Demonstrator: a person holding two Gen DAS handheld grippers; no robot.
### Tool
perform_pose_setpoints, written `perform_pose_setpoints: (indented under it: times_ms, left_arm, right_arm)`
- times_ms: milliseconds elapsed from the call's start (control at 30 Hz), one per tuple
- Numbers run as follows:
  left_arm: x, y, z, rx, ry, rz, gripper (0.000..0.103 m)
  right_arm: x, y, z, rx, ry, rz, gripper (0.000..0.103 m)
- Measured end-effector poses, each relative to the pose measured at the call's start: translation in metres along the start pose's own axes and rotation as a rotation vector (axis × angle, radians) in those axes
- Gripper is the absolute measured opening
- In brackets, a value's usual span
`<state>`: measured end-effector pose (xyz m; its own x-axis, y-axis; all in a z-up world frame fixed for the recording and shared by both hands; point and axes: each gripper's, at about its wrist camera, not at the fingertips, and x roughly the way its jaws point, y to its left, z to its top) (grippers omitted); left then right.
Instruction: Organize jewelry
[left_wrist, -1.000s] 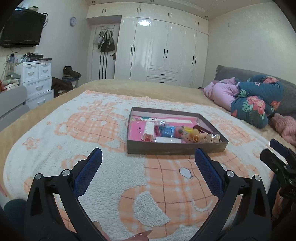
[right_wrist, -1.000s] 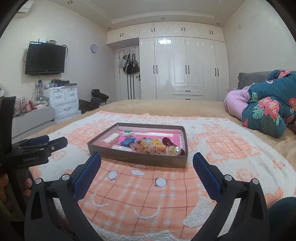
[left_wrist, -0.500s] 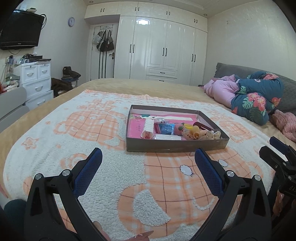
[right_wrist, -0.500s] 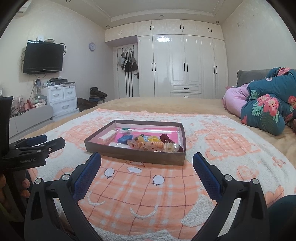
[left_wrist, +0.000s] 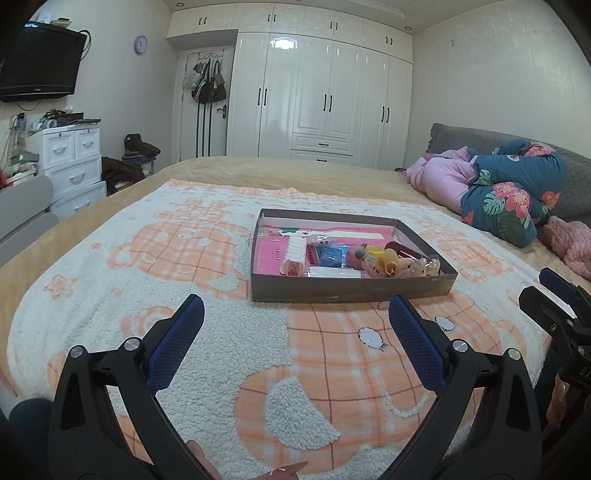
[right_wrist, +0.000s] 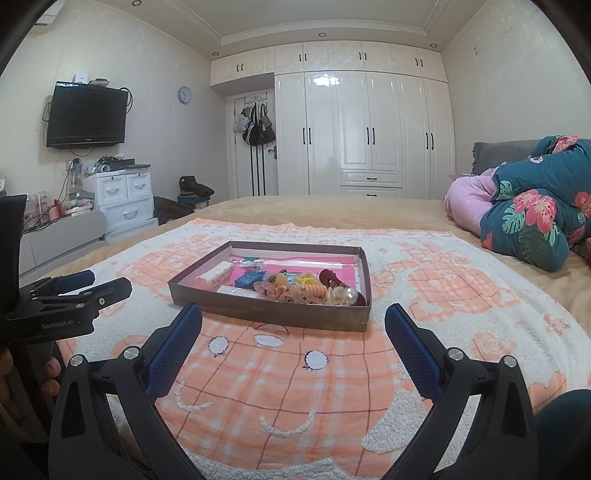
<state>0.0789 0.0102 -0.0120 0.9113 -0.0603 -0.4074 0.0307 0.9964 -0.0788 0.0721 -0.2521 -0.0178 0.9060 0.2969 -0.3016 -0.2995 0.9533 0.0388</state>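
Two hand-held grippers hover low over the fleecy white-and-orange checked blanket (right_wrist: 332, 373), both short of the shallow grey cardboard box with a pink lining (left_wrist: 351, 290) that holds the jewelry. The left gripper (left_wrist: 295, 328) has its blue-padded fingers spread wide with nothing between them; the right gripper (right_wrist: 293, 332) is likewise splayed and empty.

All the pieces lie inside the box: a loose heap of yellow, orange and clear hair clips and trinkets (right_wrist: 306, 290) crowds the near right corner, a small blue packet (right_wrist: 251, 278) sits beside it, and a white ridged strip (left_wrist: 297, 251) lies toward the left.

Whether sorting is ahead or finished, the pictures do not settle. For any pick from that heap, coming in from above with narrowed fingers on a single piece should avoid dragging its neighbours, and the thin box wall needs clearing.

Readable writing: "GenRobot.AI" on the left gripper's side, seen from the right wrist.
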Motion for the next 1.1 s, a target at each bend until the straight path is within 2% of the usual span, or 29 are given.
perform_pose_setpoints:
  times_ms: [1100]
  left_arm:
    - [0.0003, 0.001, -0.0003, 0.003, -0.002, 0.0, 0.092]
  right_arm:
    - [-0.0005, -0.0005, -0.0008, 0.003, 0.001, 0.0, 0.097]
